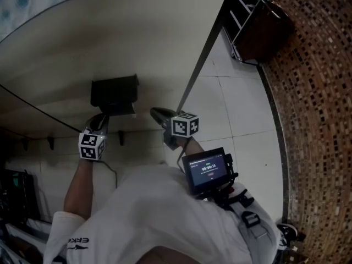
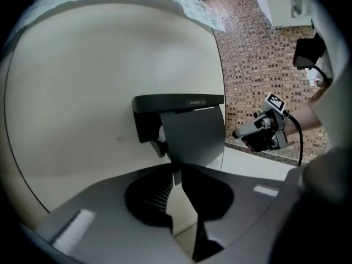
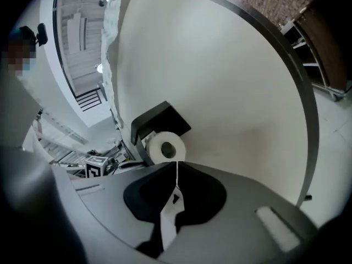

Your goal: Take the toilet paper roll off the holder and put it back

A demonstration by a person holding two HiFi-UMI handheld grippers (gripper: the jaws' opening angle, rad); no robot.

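Observation:
A black toilet paper holder (image 1: 114,95) hangs on the cream wall. In the right gripper view the white roll (image 3: 166,147) sits under its raised cover (image 3: 159,120). In the left gripper view only a sliver of the roll (image 2: 161,132) shows behind the grey cover flap (image 2: 192,133). My left gripper (image 2: 177,172) is just below the holder (image 1: 100,122), and its jaws pinch the flap's lower edge. My right gripper (image 1: 156,113) hovers to the right of the holder, clear of the roll, shut with nothing between its jaws (image 3: 177,166). It also shows in the left gripper view (image 2: 263,132).
A dark metal strip (image 1: 201,59) runs down the wall's right edge to the white tiled floor (image 1: 236,109). A metal rack (image 1: 253,26) stands by the brick wall (image 1: 319,103). A black cable (image 1: 38,111) crosses the wall at left. A small screen (image 1: 208,169) hangs on the person's chest.

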